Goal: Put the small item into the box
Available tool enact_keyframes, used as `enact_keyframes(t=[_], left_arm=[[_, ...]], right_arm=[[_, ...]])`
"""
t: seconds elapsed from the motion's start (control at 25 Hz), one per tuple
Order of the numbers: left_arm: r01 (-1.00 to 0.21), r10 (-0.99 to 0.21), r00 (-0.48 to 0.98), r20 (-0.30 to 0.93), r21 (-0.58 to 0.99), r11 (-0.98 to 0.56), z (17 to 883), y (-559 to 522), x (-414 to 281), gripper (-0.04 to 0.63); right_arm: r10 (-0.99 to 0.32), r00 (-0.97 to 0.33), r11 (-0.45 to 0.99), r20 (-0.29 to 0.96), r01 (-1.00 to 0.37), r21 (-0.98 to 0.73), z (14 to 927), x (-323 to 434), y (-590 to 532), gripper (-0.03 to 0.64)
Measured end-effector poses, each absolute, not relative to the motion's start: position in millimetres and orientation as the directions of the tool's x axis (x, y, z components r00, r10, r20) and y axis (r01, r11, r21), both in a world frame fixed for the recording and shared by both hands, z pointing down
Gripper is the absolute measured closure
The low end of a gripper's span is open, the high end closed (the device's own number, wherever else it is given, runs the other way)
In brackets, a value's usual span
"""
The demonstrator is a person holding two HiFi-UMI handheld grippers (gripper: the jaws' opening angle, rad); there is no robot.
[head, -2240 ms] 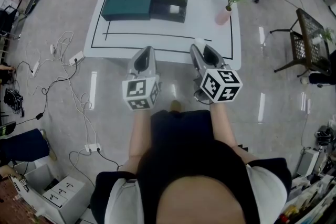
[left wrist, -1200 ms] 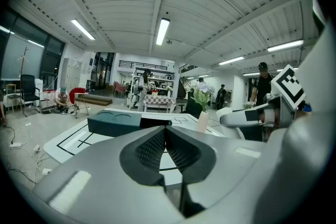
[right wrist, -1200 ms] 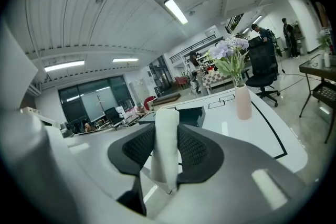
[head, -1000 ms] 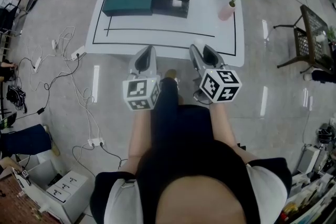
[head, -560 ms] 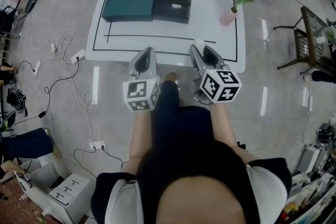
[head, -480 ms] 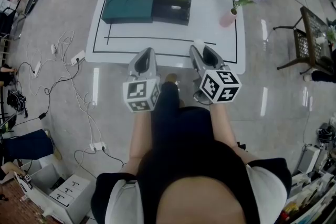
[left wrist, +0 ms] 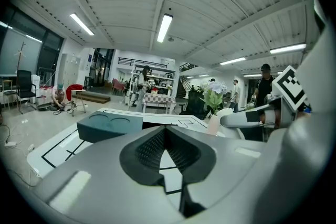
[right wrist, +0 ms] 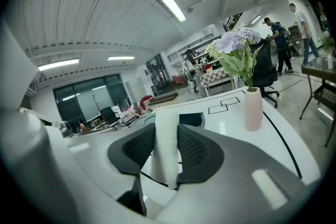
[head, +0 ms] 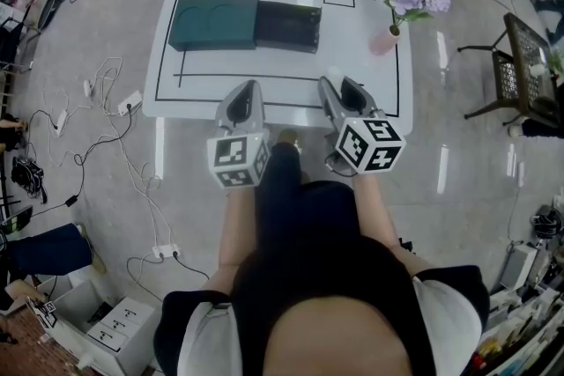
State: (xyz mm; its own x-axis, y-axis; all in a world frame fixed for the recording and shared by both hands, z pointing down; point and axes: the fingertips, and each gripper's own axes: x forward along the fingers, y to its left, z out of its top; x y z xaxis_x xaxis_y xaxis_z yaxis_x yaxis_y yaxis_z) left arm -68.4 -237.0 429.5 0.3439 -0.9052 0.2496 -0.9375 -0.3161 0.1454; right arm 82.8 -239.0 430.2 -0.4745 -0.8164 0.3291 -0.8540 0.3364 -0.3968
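Note:
On the white table (head: 282, 66) lies a dark green box lid (head: 214, 22) with the open dark box (head: 287, 25) right beside it. My right gripper (head: 335, 82) hovers over the table's near edge, shut on a small white item (head: 334, 73). In the right gripper view that white item (right wrist: 167, 155) stands upright between the pads, with the box (right wrist: 191, 119) beyond it. My left gripper (head: 247, 88) is level with the right one and a little left of it. Its jaws (left wrist: 165, 128) meet at the tips with nothing between them. The lid (left wrist: 110, 127) lies ahead on its left.
A pink vase with purple flowers (head: 388, 38) stands at the table's right side, seen close in the right gripper view (right wrist: 253, 107). Cables and power strips (head: 106, 101) trail over the floor on the left. A wire stand (head: 520, 66) is on the right. People stand far behind.
Both grippers have moved forward together, and their tips now reach over the table's near edge. The right jaws still hold the white item; the left stays shut.

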Motion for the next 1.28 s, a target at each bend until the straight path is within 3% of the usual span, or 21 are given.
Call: enact_keyframes(t=[1.28], left_arm=[[-0.916,-0.879,0.399,0.260,0.166,-0.366,431.6,-336.9,-69.1,0.585]], right_arm=[[-0.808,-0.459,0.316,0.370,-0.867,-0.385,438.9,68.9,-330.0,0.486]])
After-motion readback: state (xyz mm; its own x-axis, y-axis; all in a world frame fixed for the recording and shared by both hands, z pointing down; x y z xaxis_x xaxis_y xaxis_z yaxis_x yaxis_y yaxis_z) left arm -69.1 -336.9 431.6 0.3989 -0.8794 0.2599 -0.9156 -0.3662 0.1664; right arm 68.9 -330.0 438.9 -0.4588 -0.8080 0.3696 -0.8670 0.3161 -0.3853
